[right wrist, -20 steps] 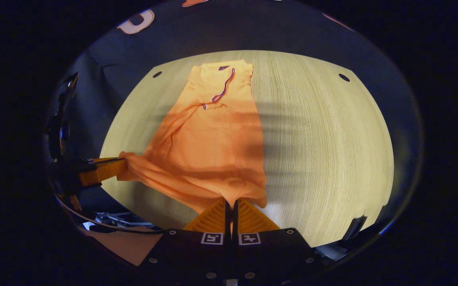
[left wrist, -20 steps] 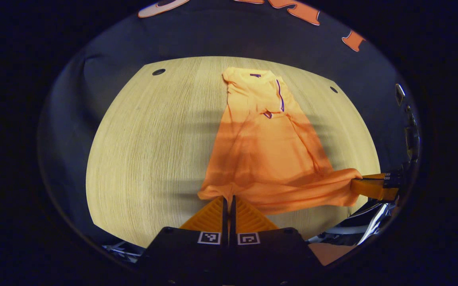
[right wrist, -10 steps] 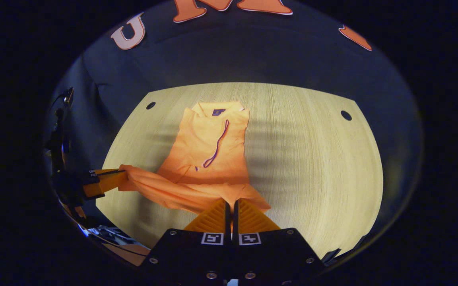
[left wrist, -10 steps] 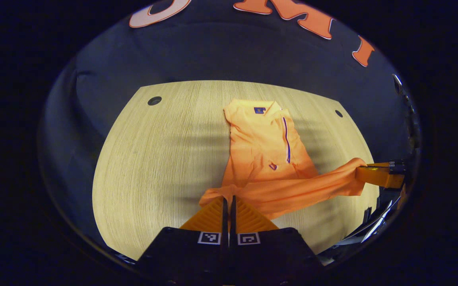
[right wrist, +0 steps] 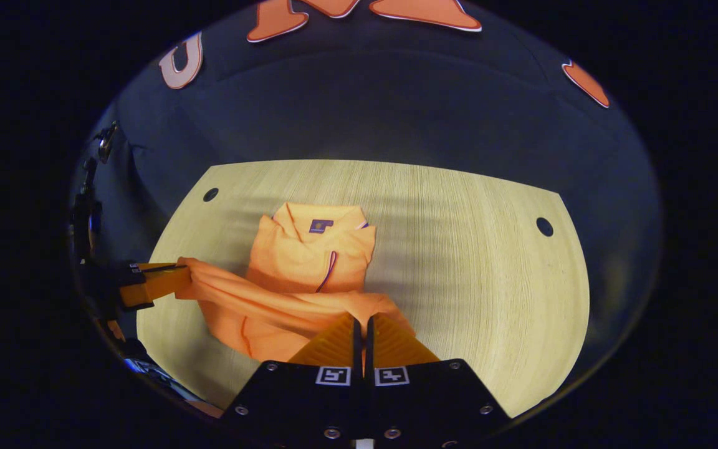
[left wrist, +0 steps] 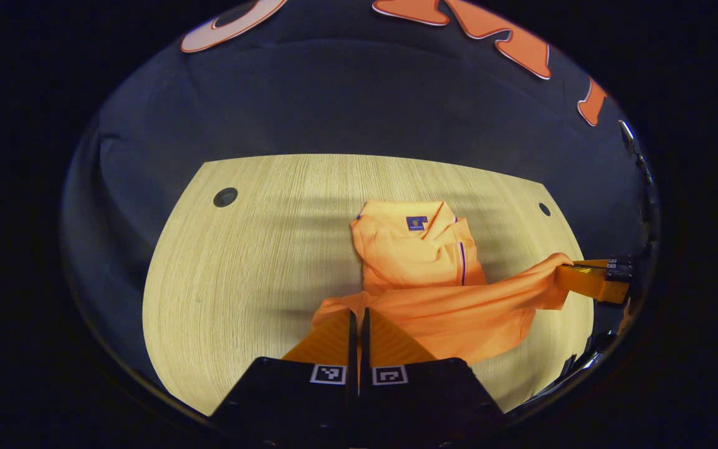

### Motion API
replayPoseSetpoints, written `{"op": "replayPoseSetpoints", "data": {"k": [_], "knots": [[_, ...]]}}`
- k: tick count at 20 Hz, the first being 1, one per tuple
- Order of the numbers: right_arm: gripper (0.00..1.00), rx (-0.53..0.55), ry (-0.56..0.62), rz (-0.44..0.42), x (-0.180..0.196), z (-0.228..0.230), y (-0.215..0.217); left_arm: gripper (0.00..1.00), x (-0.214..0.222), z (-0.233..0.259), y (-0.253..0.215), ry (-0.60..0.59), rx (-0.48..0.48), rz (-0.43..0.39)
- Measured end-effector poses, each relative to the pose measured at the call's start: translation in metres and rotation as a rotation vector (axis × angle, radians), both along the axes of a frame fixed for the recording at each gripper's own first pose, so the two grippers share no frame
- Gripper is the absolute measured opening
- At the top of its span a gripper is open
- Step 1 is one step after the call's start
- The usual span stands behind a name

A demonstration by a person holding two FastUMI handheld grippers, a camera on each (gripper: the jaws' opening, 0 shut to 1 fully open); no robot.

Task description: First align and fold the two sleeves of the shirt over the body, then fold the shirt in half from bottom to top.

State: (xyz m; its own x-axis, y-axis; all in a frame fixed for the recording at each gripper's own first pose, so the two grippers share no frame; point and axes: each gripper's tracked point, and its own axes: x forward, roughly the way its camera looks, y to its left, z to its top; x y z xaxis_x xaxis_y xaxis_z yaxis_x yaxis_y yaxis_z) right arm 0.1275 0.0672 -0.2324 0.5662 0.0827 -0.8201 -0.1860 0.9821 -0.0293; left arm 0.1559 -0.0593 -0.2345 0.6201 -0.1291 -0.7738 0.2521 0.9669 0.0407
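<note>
Orange polo shirt (left wrist: 418, 262) (right wrist: 306, 262) with a dark placket stripe and a small dark neck label is laid collar-end far on the wooden table (left wrist: 253, 262) (right wrist: 483, 262). Sleeves are seen already folded in over the body. The bottom hem is lifted off the table and stretched in a sagging band across the lower body, collar and upper chest left uncovered.

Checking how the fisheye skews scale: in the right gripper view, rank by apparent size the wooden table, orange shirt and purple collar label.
1. Light wooden table
2. Orange shirt
3. Purple collar label
</note>
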Motion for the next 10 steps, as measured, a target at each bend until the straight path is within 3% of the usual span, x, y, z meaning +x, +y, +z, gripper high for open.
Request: {"op": "replayPoseSetpoints", "data": {"k": [10], "knots": [[0.00, -0.008, 0.004, -0.064, 0.078, -0.039, 0.002, 0.01, 0.095, -0.027, -0.010, 0.009, 0.053, 0.020]]}}
